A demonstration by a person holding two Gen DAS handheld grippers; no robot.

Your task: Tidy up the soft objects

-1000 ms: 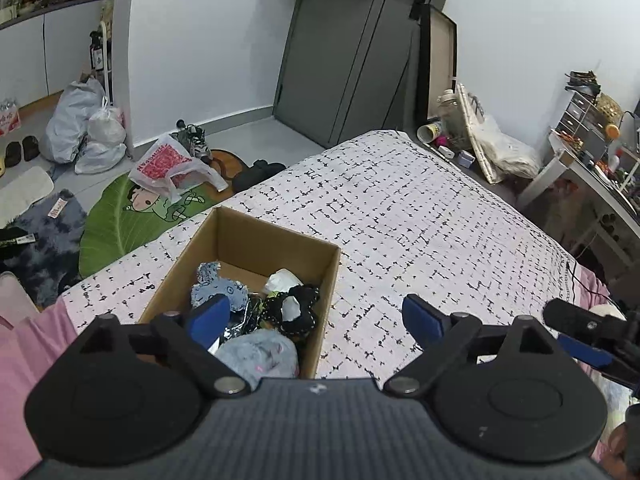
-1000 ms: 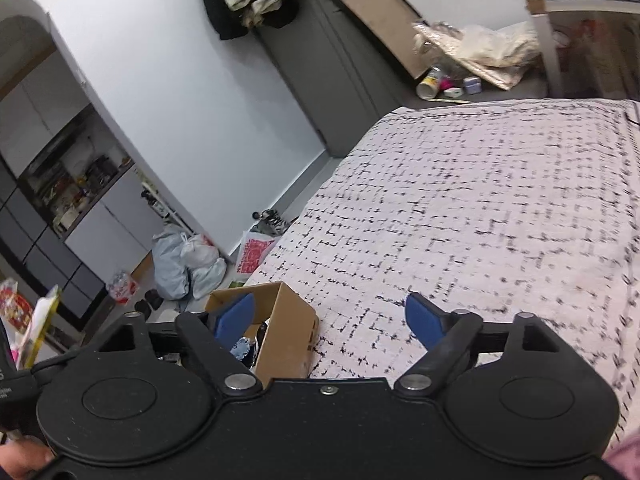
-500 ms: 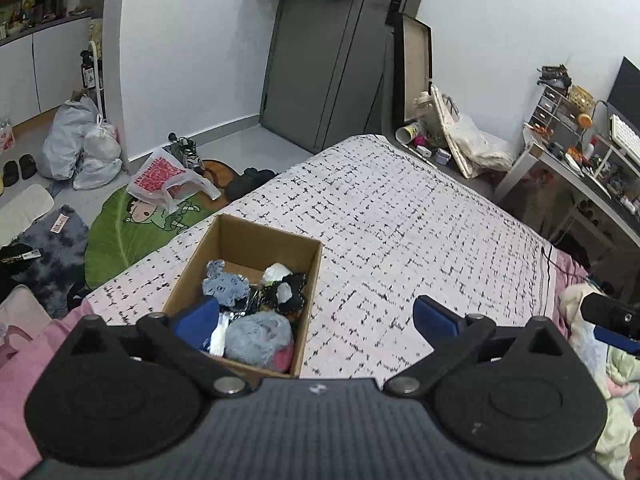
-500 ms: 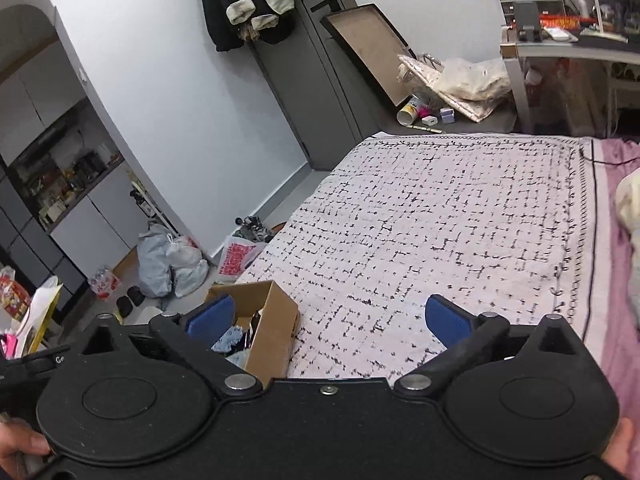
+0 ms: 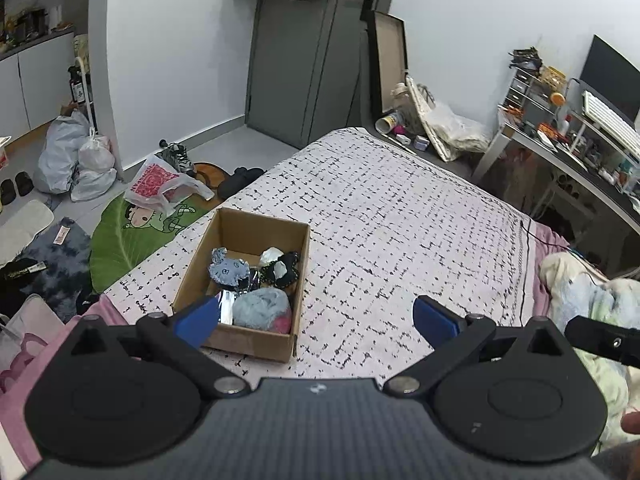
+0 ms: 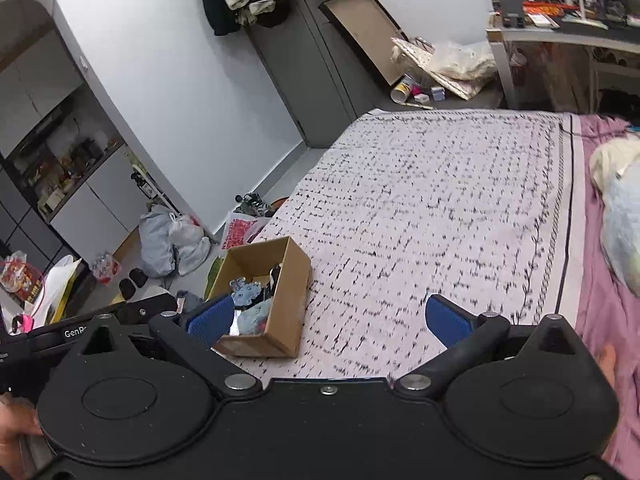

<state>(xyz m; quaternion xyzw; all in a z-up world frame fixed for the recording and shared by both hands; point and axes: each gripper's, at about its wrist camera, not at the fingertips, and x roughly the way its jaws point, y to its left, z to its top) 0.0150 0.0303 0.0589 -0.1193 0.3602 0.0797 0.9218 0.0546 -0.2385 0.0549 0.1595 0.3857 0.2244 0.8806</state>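
Note:
An open cardboard box sits on the near left corner of the bed. It holds several soft toys: a grey-blue plush, a black one and a fluffy blue-grey one. The box also shows in the right wrist view. My left gripper is open and empty, raised above the bed near the box. My right gripper is open and empty, high over the bed to the right of the box.
A light blue and cream blanket lies at the bed's right side, over pink bedding. The floor at left holds a green leaf mat, bags and shoes. A cluttered desk stands at right. A grey door is ahead.
Both grippers have pulled back and risen, so the box looks smaller and farther. The left gripper was right above the box a second ago. Both stay open.

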